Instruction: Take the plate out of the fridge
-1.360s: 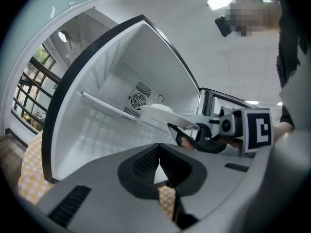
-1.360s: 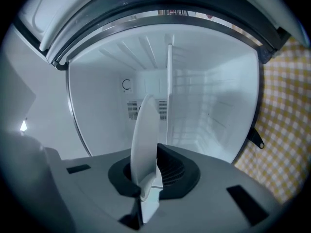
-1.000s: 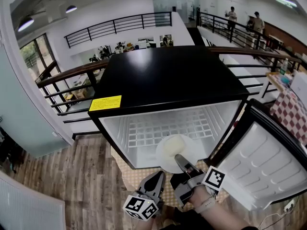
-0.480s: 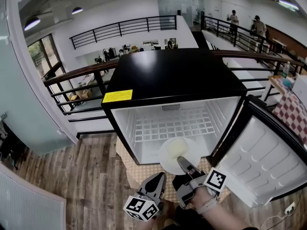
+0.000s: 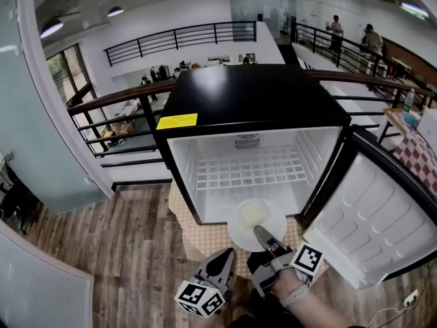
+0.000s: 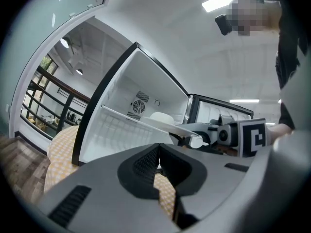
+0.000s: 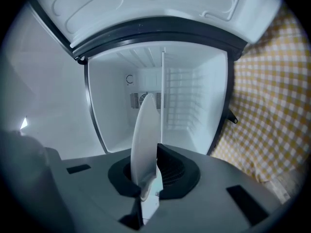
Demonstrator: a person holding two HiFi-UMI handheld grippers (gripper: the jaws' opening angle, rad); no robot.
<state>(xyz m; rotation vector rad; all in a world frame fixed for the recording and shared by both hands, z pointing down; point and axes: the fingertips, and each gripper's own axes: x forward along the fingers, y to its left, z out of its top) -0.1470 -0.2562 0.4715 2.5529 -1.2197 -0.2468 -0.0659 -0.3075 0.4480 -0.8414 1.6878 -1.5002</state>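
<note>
Your right gripper (image 5: pixel 261 234) sits at the lower centre of the head view, its fingers (image 7: pixel 177 171) pinching the near rim of the round white plate (image 5: pixel 256 223). The plate lies roughly level just in front of the open mouth of the black compact fridge (image 5: pixel 252 101). It is outside the white-lined cavity and over the yellow-and-white checked cloth (image 5: pixel 205 238) that shows beneath the fridge. A pale yellowish lump (image 5: pixel 251 212) rests on the plate, toward its far side. In your right gripper view the plate runs edge-on up the middle of the frame, rising from between the fingers toward the vent in the fridge's back wall.

Your left gripper (image 5: pixel 222 262) hangs at the lower centre-left of the head view, just beside the right one and apart from the plate. Its fingers (image 6: pixel 141 164) are pressed together with nothing between them. Its own view looks past them at the plate and the right gripper in the middle right of the frame.

The white-lined fridge door (image 5: pixel 369 217) stands swung wide at the lower right of the head view. A white wire shelf (image 5: pixel 249 169) spans the cavity at the centre. A yellow rectangular label (image 5: pixel 177 121) sits on the fridge's black top near its front-left corner. Wood-plank floor (image 5: pixel 102 251) fills the lower left.
</note>
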